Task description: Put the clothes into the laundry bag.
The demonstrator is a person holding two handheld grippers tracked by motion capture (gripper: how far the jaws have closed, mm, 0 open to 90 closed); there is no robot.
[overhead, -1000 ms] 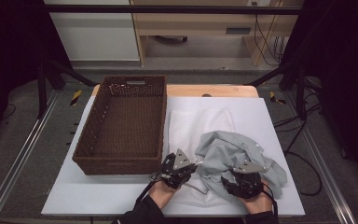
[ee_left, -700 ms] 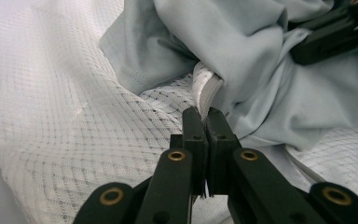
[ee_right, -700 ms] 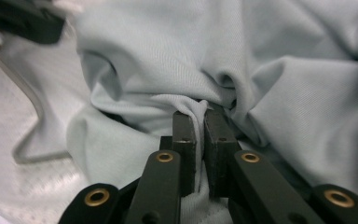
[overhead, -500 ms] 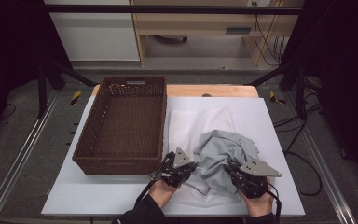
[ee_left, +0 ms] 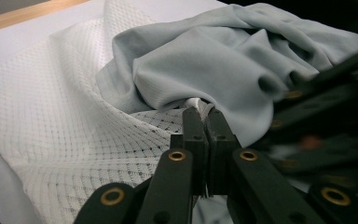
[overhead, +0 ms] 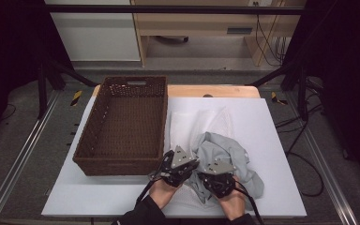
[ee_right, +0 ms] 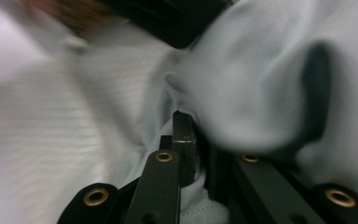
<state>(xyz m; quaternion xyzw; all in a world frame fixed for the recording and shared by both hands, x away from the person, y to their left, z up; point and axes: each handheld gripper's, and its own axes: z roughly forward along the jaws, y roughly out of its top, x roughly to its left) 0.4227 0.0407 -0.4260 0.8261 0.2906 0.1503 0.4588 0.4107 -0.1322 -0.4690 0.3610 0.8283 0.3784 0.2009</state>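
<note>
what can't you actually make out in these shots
- Right gripper view: motion blur smears the white mesh cloth; the grey cloth drapes over one jaw.
- Left gripper view: which cloth edge is pinched is unclear, since the grey cloth overhangs the tips; the other gripper at right is blurred.
- High view: both grippers' jaws sit under their grey plates and the cloth; the wicker basket has its near inner wall hidden by its rim.

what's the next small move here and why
Probably lift both grippers together to raise the grey cloth off the white mesh cloth: the left gripper and right gripper are each shut on its fabric, side by side.
</note>
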